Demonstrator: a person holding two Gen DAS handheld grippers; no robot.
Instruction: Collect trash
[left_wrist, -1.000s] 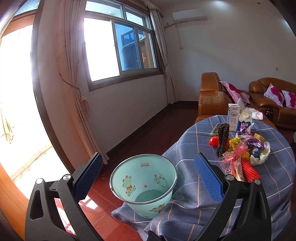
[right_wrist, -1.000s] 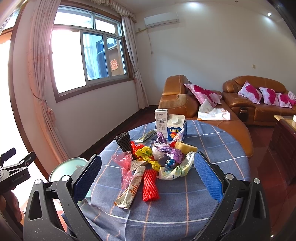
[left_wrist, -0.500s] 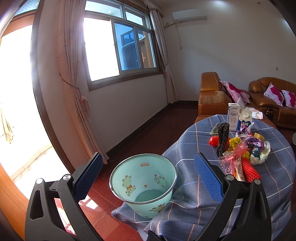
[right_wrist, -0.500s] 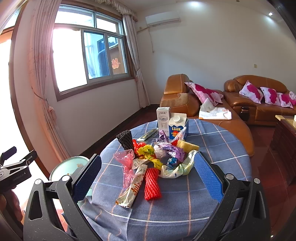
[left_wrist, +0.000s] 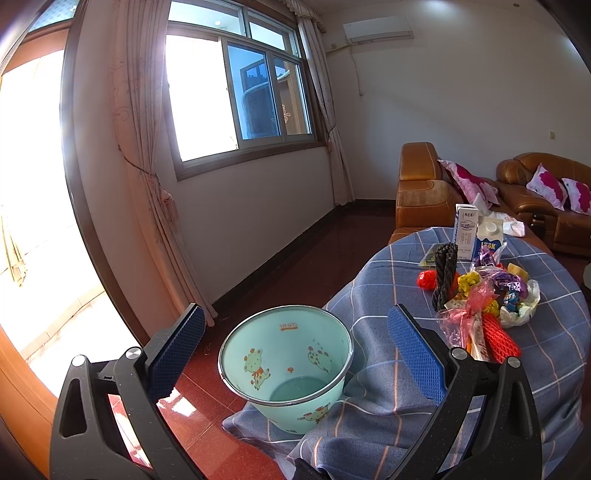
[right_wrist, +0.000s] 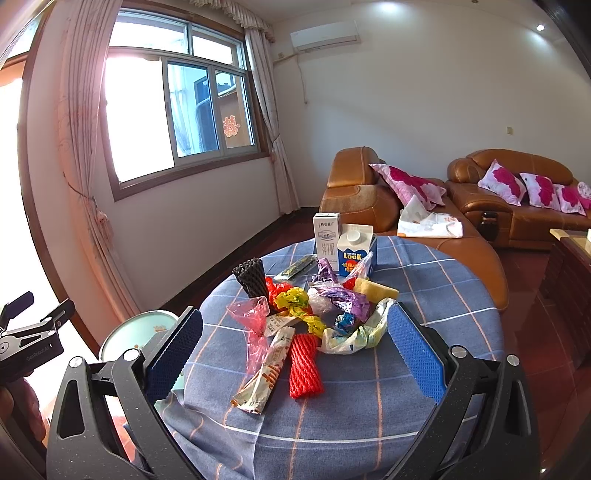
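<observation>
A pile of trash lies on the round table with the blue checked cloth (right_wrist: 424, 373): a red foam net (right_wrist: 303, 363), a long snack wrapper (right_wrist: 264, 373), a pink plastic bag (right_wrist: 253, 314), a black foam net (right_wrist: 253, 277), foil wrappers and two milk cartons (right_wrist: 343, 243). A mint-green bin (left_wrist: 286, 363) with cartoon prints stands on the floor left of the table, empty inside. My left gripper (left_wrist: 295, 350) is open and empty above the bin. My right gripper (right_wrist: 293, 354) is open and empty, just short of the red foam net.
Brown leather sofas (right_wrist: 517, 199) with pink cushions stand behind the table. A window (left_wrist: 236, 85) and curtains (left_wrist: 147, 184) are on the left wall. The tablecloth hangs down against the bin's right side. The left gripper's body (right_wrist: 29, 339) shows at the right wrist view's left edge.
The right gripper has edged slightly forward and higher toward the trash pile. The left gripper has barely moved over the bin. Both stay open.
</observation>
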